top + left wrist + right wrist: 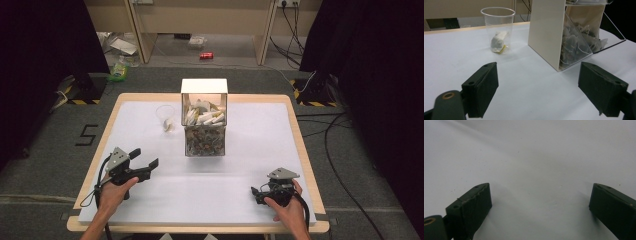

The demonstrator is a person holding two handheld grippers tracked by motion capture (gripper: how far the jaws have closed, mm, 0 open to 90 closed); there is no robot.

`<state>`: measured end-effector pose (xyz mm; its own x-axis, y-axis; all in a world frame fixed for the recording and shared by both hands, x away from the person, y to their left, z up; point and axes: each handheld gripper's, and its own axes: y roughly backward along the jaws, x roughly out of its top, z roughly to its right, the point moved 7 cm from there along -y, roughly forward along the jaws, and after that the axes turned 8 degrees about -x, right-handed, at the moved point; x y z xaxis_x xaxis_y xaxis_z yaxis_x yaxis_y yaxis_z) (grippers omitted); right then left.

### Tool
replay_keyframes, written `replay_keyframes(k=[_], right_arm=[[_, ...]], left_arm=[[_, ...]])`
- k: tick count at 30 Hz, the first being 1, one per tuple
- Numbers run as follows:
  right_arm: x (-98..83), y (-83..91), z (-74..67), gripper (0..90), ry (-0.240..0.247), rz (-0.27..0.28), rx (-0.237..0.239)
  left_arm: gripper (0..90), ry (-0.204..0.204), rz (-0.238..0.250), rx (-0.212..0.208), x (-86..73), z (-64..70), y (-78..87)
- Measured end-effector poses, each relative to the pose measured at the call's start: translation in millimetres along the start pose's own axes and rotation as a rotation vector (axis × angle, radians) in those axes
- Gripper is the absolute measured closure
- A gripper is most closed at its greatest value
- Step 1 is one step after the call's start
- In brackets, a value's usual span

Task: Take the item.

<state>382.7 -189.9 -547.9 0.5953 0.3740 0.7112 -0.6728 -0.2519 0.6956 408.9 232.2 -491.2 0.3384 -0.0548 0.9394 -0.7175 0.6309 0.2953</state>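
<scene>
A cream dispenser box [204, 120] with a clear front stands at the table's middle back, full of tea bags [576, 45]. Left of it is a clear plastic cup [165, 118] holding one tea bag [498, 41]. My left gripper [146, 158] is open over the table's left side, aimed toward the cup [497, 28] and box [549, 32], with nothing between its jaws. My right gripper [258, 194] is open near the front right corner, low over the bare white tabletop [536, 157], holding nothing.
The white table [250, 165] has a wooden rim. Beyond it lie grey floor, cables [340, 145], a red can [206, 55] and litter by a wooden desk. Dark curtains hang on both sides.
</scene>
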Motion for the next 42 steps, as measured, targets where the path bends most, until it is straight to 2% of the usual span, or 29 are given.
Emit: replay_keyframes(k=[5, 22, 30, 42], right_arm=[[0.0, 0.0, 0.0, 4.8, 0.000, -0.001, 0.000], [0.0, 0.0, -0.1, 4.9, 0.000, -0.001, -0.001], [0.0, 0.1, -0.1, 4.8, 0.000, -0.001, -0.001], [-0.1, 0.0, 0.0, 4.9, 0.000, -0.001, -0.001]], left_arm=[[16.0, 0.001, -0.001, -0.003, -10.9, 2.2, 2.0], [15.9, -0.003, -0.055, -0.009, -37.6, 6.1, 7.5], [15.9, -0.012, -0.057, -0.008, -40.4, 8.8, 12.9], [15.9, -0.059, -0.092, 0.005, -46.5, 15.9, 21.0]])
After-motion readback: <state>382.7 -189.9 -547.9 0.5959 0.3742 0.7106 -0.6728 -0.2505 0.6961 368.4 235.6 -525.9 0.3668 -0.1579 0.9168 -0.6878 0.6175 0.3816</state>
